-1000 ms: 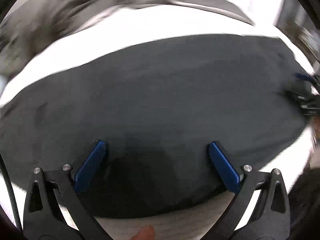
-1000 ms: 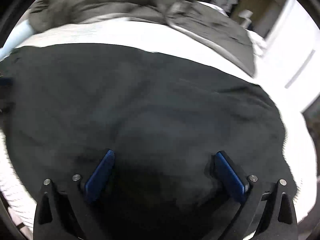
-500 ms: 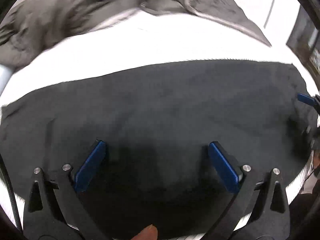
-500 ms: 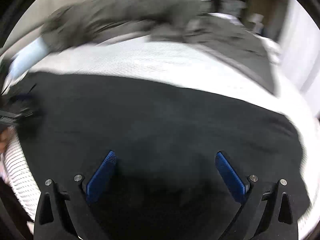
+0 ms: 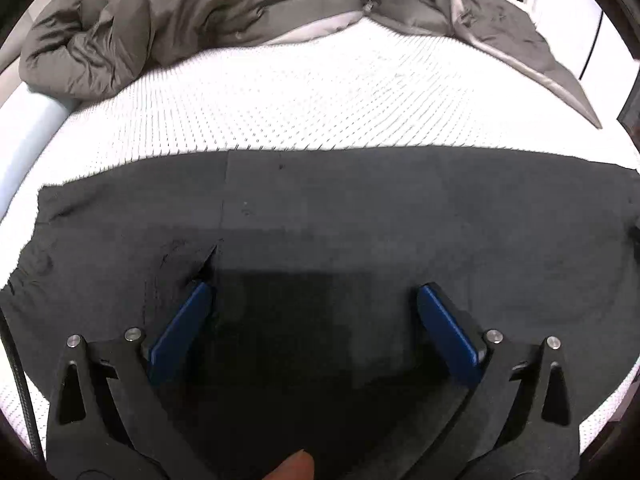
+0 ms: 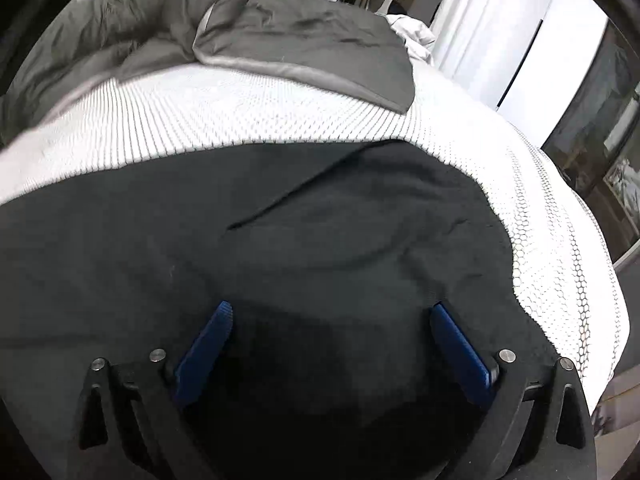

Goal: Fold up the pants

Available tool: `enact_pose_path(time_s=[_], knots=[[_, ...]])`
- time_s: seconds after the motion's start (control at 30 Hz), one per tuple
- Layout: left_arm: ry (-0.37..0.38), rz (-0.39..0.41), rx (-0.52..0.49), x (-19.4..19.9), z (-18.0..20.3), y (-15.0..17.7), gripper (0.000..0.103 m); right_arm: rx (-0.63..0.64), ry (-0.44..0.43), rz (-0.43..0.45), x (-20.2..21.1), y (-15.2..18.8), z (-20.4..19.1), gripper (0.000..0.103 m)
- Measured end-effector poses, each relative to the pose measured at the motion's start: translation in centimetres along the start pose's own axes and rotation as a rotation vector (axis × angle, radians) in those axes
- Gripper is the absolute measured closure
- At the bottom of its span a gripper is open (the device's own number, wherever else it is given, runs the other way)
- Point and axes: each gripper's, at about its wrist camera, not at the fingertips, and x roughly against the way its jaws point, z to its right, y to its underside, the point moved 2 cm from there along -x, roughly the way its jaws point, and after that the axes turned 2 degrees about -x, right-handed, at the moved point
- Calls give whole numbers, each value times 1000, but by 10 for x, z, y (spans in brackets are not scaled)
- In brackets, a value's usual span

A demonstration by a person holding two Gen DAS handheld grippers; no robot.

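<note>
The black pants [image 5: 360,216] lie flat on the white bed [image 5: 312,96] (gray blanket [image 5: 168,12] behind). Left gripper [image 5: 310,300] and right gripper [image 6: 330,316] both gape wide, holding nothing.

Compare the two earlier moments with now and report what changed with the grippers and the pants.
Both cameras pulled back: the far edge of the black pants sits lower in each view now, exposing more white mattress and grey duvet. The right gripper's blue finger, earlier at the left view's right edge, has left it. Unchanged: left gripper and right gripper open over the flat pants, gripping nothing.
</note>
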Motion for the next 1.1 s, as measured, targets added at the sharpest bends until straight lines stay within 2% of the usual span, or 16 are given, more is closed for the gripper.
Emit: enact_pose_path(time_s=[0.07, 0.13, 0.27, 0.37, 0.47, 0.5, 0.57, 0.63, 0.7, 0.73, 0.8, 0.83, 0.9, 0.97, 1.03, 1.1], knots=[[34, 37, -12, 12, 15, -5, 1, 18, -15, 51, 17, -5, -8, 2], [74, 55, -51, 21, 38, -11, 1, 51, -90, 99, 35, -12, -27, 2], [59, 47, -150, 7, 87, -31, 1, 192, -224, 137, 52, -29, -93, 2], [66, -11, -192, -13, 110, -38, 1, 285, -285, 92, 42, -36, -144, 2], [44, -47, -224, -31, 113, -41, 0, 357, -264, -21, 9, -24, -170, 2], [45, -47, -221, -35, 106, -41, 0, 380, -243, -39, 1, -18, -169, 2], [43, -51, -180, -34, 90, -41, 0, 350, -261, -46, -8, -20, -149, 2], [-12, -41, -121, -33, 66, -42, 0, 260, -172, -46, -15, -26, -109, 2], [-56, -38, -54, -34, 40, -42, 0, 115, -43, -62, -34, -29, -56, 2], [-84, -42, -7, -35, 25, -40, 0, 58, -17, -69, -43, -29, -38, 2], [-7, -38, 56, -34, 8, -38, 1, -90, -15, -78, -52, -30, 3, 2], [2, -31, 62, -31, 8, -38, 1, -124, -27, -77, -51, -29, 12, 2], [-25, -6, 29, -22, 20, -40, 1, -132, -15, -66, -41, -33, 15, 2], [24, 18, 17, -21, 30, -53, 1, -92, -22, -39, -23, -36, 0, 2], [84, 24, 4, -21, 50, -63, 1, -30, -95, 7, -3, -42, -26, 2], [98, 26, -30, -23, 74, -71, 1, 55, -184, 45, 14, -46, -63, 2]])
